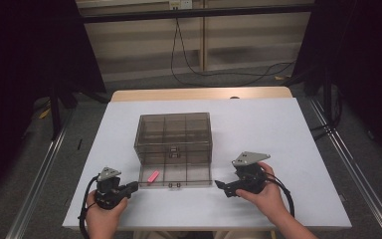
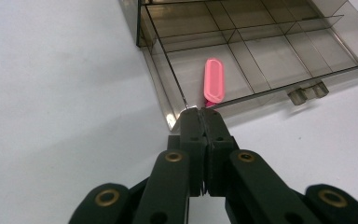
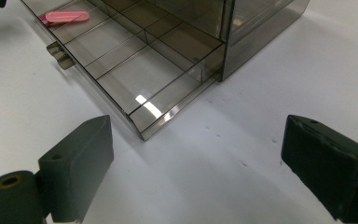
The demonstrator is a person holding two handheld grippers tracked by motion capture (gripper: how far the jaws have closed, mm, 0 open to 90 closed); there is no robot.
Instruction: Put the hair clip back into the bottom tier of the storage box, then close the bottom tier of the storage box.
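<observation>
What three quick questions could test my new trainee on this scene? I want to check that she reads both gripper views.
1. True or false: the left gripper has its jaws wide apart.
2. In which compartment of the pulled-out drawer does the pink piece lie: A the left end, B the middle, C the right end, as the high view shows it?
3. What does the right gripper hold?

Key: 1 false, they are shut with nothing between them; 2 A; 3 nothing, its jaws stand open over the white table.
</observation>
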